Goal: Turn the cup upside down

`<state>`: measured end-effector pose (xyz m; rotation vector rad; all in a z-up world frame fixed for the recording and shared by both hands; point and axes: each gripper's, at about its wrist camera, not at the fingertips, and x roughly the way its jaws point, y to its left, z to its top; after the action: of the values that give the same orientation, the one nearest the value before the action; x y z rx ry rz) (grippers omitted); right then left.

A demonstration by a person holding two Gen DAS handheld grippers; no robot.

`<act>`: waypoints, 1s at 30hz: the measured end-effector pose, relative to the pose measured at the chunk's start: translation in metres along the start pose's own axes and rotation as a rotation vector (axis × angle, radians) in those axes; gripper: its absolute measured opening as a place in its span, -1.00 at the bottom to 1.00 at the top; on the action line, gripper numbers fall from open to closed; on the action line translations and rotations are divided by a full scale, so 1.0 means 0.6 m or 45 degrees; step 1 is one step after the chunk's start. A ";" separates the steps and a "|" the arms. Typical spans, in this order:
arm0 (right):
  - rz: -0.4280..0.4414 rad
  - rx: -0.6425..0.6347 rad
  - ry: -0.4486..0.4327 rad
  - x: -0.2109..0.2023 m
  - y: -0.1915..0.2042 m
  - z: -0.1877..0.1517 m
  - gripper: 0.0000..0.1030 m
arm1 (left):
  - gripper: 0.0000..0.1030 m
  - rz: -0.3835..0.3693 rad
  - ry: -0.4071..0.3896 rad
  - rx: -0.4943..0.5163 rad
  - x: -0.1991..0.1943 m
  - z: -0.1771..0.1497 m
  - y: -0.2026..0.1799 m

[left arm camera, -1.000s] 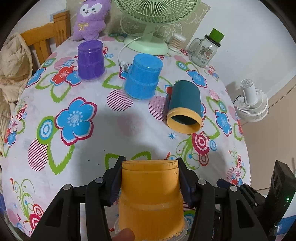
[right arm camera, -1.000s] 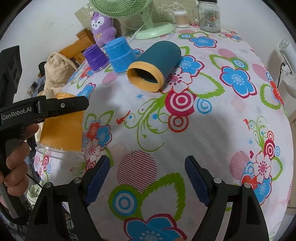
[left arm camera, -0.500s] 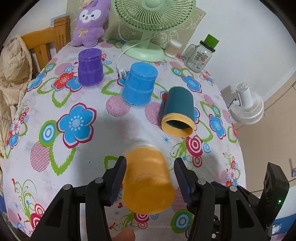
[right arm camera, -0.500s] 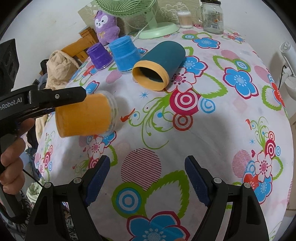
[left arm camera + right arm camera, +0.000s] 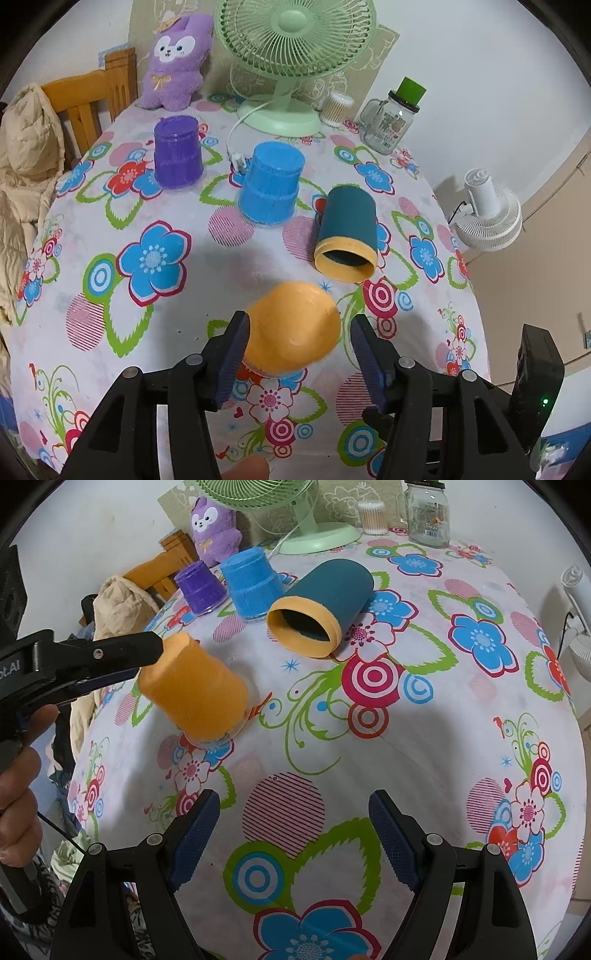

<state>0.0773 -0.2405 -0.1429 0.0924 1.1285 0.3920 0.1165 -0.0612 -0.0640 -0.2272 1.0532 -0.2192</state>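
An orange cup (image 5: 293, 328) sits between the fingers of my left gripper (image 5: 297, 350), tilted with its base toward the camera and its rim down on the flowered tablecloth (image 5: 147, 314). The right wrist view shows the cup (image 5: 194, 690) leaning, rim touching the cloth, with the left gripper's finger (image 5: 110, 653) at its base. The left jaws look spread slightly wider than the cup; the right pad is apart from it. My right gripper (image 5: 295, 834) is open and empty above the cloth near the front.
A teal cup with a yellow rim (image 5: 347, 236) lies on its side beyond the orange cup. A blue cup (image 5: 271, 188) and a purple cup (image 5: 178, 151) stand upside down. A green fan (image 5: 291, 66), glass jar (image 5: 391, 118), plush toy (image 5: 173, 62) stand at the back.
The orange cup has turned from mouth-down in the air, through horizontal, to tilted with its rim on the cloth. The left jaws have widened around it. The right gripper has barely moved.
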 end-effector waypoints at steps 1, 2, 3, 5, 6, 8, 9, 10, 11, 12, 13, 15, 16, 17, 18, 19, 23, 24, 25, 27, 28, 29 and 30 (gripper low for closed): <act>0.000 0.000 -0.004 -0.001 0.000 0.000 0.65 | 0.24 0.005 -0.009 0.008 -0.003 -0.001 -0.001; 0.000 0.000 -0.010 -0.003 0.001 0.001 0.65 | 0.30 0.009 -0.022 0.018 -0.006 -0.002 -0.003; 0.001 0.000 -0.016 -0.006 0.001 0.001 0.65 | 0.33 0.011 -0.034 0.027 -0.010 -0.003 -0.004; -0.001 -0.002 -0.028 -0.010 0.003 0.003 0.65 | 0.48 0.015 -0.061 0.040 -0.017 -0.004 -0.005; -0.008 -0.004 -0.030 -0.011 0.004 0.003 0.65 | 0.53 0.025 -0.078 0.049 -0.022 -0.006 -0.006; -0.027 -0.010 -0.036 -0.014 0.008 0.004 0.65 | 0.75 0.062 -0.109 0.061 -0.028 -0.008 -0.006; -0.037 -0.011 -0.043 -0.016 0.010 0.005 0.65 | 0.79 0.094 -0.132 0.068 -0.032 -0.010 -0.006; -0.048 -0.012 -0.051 -0.019 0.012 0.006 0.65 | 0.84 0.139 -0.162 0.081 -0.037 -0.012 -0.007; -0.056 -0.015 -0.056 -0.020 0.014 0.007 0.65 | 0.86 0.160 -0.178 0.088 -0.039 -0.014 -0.007; -0.063 -0.017 -0.064 -0.023 0.016 0.008 0.65 | 0.87 0.182 -0.197 0.097 -0.044 -0.016 -0.006; -0.070 -0.018 -0.074 -0.027 0.019 0.010 0.65 | 0.90 0.189 -0.205 0.099 -0.046 -0.018 -0.003; -0.081 -0.027 -0.097 -0.034 0.024 0.013 0.65 | 0.92 0.192 -0.221 0.097 -0.054 -0.021 0.003; -0.085 -0.037 -0.108 -0.038 0.027 0.014 0.65 | 0.92 0.194 -0.230 0.096 -0.058 -0.023 0.005; -0.089 -0.043 -0.116 -0.041 0.029 0.016 0.65 | 0.93 0.200 -0.245 0.094 -0.063 -0.025 0.008; -0.096 -0.050 -0.130 -0.047 0.033 0.018 0.65 | 0.94 0.205 -0.254 0.093 -0.066 -0.027 0.009; -0.101 -0.054 -0.143 -0.052 0.036 0.019 0.65 | 0.96 0.211 -0.266 0.095 -0.071 -0.029 0.011; -0.114 -0.065 -0.219 -0.079 0.050 0.026 0.65 | 0.97 0.222 -0.309 0.103 -0.091 -0.038 0.014; -0.106 -0.068 -0.239 -0.087 0.054 0.028 0.67 | 0.97 0.223 -0.319 0.103 -0.095 -0.039 0.015; -0.098 -0.069 -0.252 -0.092 0.057 0.029 0.70 | 0.98 0.224 -0.333 0.102 -0.101 -0.041 0.017; -0.104 -0.072 -0.291 -0.105 0.064 0.032 0.81 | 0.99 0.236 -0.359 0.094 -0.110 -0.044 0.020; -0.121 -0.079 -0.315 -0.112 0.069 0.032 0.81 | 0.99 0.242 -0.371 0.090 -0.114 -0.046 0.022; -0.132 -0.085 -0.326 -0.116 0.074 0.032 0.81 | 0.99 0.246 -0.379 0.086 -0.117 -0.048 0.024; -0.136 -0.088 -0.334 -0.120 0.076 0.031 0.81 | 0.99 0.245 -0.383 0.084 -0.121 -0.050 0.025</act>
<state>0.0555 -0.2210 -0.0605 0.0218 0.8562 0.3133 0.0569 -0.0285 -0.0222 -0.0942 0.7619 -0.0434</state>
